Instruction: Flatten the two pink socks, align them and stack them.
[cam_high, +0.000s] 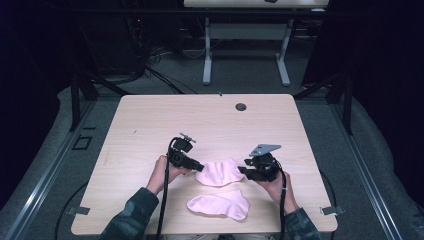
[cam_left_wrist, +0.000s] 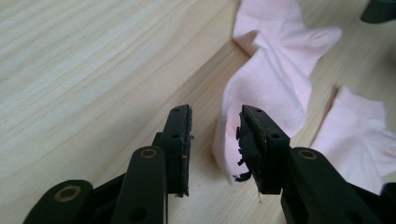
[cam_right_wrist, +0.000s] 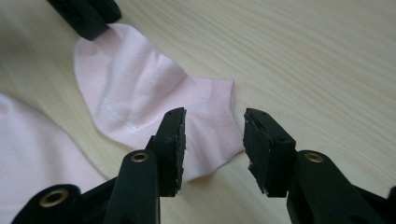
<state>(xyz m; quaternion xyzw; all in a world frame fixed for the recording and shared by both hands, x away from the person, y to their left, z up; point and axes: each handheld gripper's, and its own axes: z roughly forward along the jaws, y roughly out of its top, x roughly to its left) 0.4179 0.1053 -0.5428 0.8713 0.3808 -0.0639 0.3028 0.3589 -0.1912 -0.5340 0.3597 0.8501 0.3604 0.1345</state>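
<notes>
Two pink socks: you've got the left gripper (cam_left_wrist: 215, 140) and right gripper (cam_right_wrist: 212, 144), both narrowly apart and empty, bracketing the far sock (cam_high: 220, 172) end-to-end, likely for a two-point pickup; near sock (cam_high: 220, 205) sits clear.

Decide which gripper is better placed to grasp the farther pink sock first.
Right, narrowly: the open right gripper already straddles the farther sock's edge; the open left gripper sits just beside its other end.

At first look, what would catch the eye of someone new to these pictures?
Two pale pink socks on the light wooden table: the farther sock lies between the two tools, the nearer sock close to the person's edge. The left tool and right tool, both open, point at opposite ends of the farther sock.
</notes>
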